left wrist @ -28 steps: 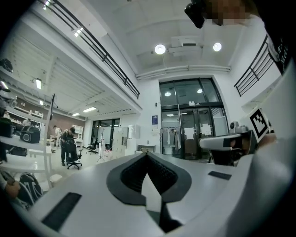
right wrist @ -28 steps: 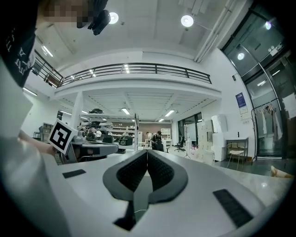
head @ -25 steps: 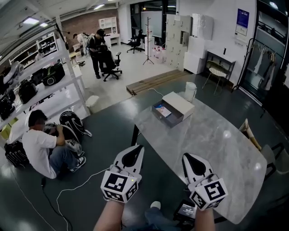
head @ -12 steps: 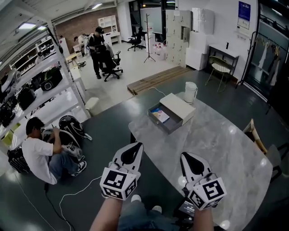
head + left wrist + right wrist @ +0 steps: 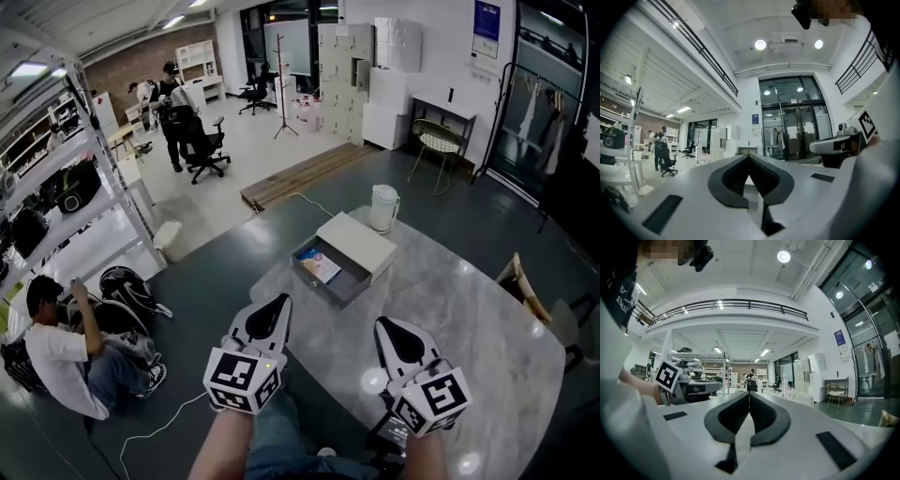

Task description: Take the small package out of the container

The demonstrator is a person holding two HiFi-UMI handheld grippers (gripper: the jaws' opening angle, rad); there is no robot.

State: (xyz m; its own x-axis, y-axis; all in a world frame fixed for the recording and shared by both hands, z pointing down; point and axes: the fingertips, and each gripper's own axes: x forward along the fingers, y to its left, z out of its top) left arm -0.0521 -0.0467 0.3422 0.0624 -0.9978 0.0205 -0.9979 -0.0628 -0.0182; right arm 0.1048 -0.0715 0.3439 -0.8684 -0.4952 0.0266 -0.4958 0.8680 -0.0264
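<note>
I hold both jaws shut, nothing gripped.
Left hand-held gripper (image 5: 278, 306) and right hand-held gripper (image 5: 384, 327), bottom centre; package (image 5: 321, 266) lies in container (image 5: 341, 287), mid-frame on worktop (image 5: 459, 314).

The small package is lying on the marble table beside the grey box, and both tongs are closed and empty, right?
Not quite: the head view shows the small package inside the open grey box, not beside it on the marble table. The left tongs and right tongs are closed and empty, as you say.
</note>
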